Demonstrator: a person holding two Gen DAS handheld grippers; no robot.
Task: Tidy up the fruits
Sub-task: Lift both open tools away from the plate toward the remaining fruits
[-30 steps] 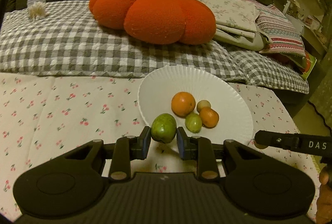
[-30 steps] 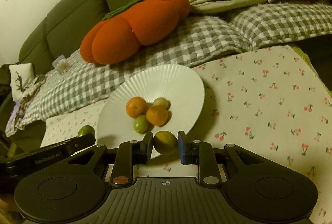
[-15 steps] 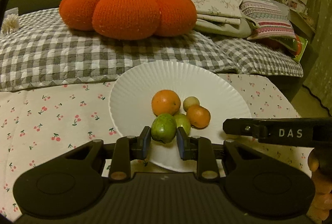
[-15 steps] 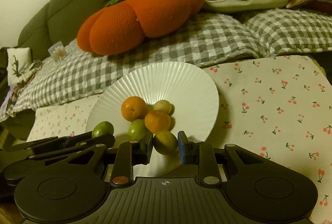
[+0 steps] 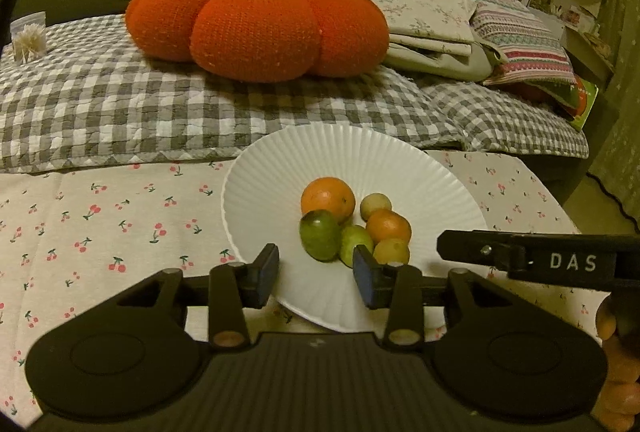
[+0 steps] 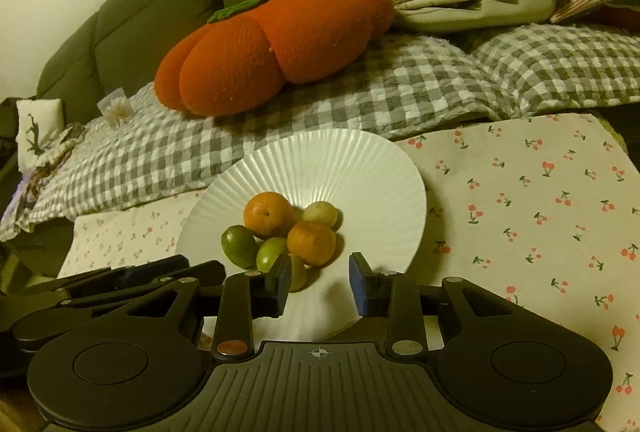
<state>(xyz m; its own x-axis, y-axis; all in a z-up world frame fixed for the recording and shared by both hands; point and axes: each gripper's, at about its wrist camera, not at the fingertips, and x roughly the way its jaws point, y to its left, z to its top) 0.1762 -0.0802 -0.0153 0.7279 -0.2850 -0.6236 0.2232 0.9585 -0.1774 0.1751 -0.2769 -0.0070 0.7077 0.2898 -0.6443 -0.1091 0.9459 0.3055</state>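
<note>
While both jaws gape empty | green fruit [image 5: 320,241] long axis upright | on plate [image 5: 360,156]

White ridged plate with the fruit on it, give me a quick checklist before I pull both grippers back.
1. Left gripper open, holding nothing: ok.
2. Right gripper open, holding nothing: ok.
3. Large green oval fruit resting on the white ridged plate: ok.
4. Yellow-green round fruit on the plate beside the small orange citrus: ok.
5. All six fruits inside the rim: ok.
6. Pile settled, nothing about to roll: cannot tell.
</note>
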